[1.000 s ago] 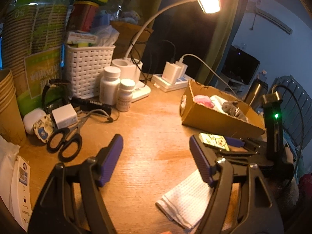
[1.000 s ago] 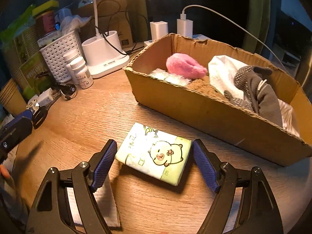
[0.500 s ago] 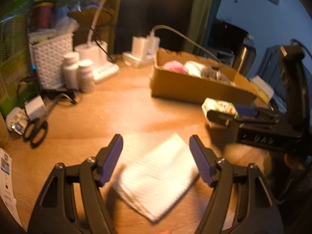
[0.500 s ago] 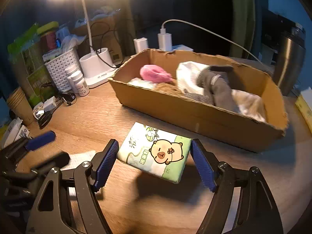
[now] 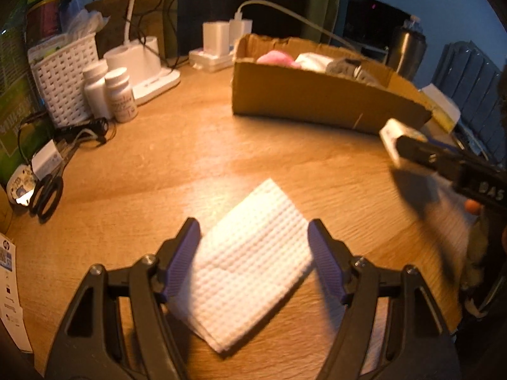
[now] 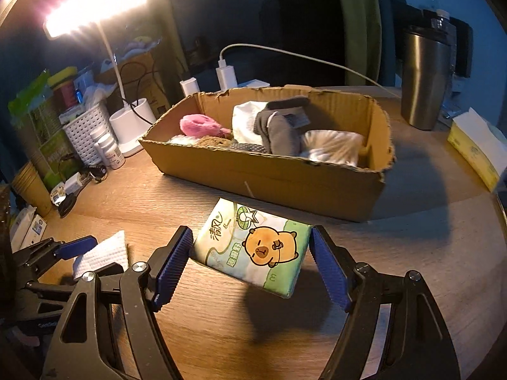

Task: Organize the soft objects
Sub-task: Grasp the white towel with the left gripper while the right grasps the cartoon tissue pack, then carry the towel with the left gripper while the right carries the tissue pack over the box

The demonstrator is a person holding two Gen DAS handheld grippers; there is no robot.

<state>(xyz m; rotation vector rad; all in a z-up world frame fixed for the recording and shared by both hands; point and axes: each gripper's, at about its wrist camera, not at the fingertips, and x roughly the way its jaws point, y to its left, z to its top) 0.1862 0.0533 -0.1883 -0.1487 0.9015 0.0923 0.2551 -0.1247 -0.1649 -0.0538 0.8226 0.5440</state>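
A white folded cloth (image 5: 250, 269) lies flat on the wooden table. My left gripper (image 5: 253, 253) hangs over it, open, one purple pad on each side and neither pressing it. My right gripper (image 6: 252, 259) is shut on a green tissue pack (image 6: 253, 243) with a cartoon animal on it. The pack is tilted and held off the table, with its shadow below. Just beyond stands the cardboard box (image 6: 285, 177), holding a pink plush (image 6: 199, 125), a grey sock (image 6: 279, 126) and white fabric. The left wrist view has the pack (image 5: 391, 136) at the right, in front of the box (image 5: 317, 101).
A white basket (image 5: 63, 72), two pill bottles (image 5: 107, 91), a lamp base (image 5: 142, 63) and scissors (image 5: 47, 196) crowd the table's left. Chargers (image 5: 221, 41) sit behind the box. A steel tumbler (image 6: 424, 79) and a yellow tissue box (image 6: 475, 148) stand to the right.
My left gripper swung over the white cloth, which now lies between its pads. My right gripper lifted the tissue pack off the table and pulled back from the box.
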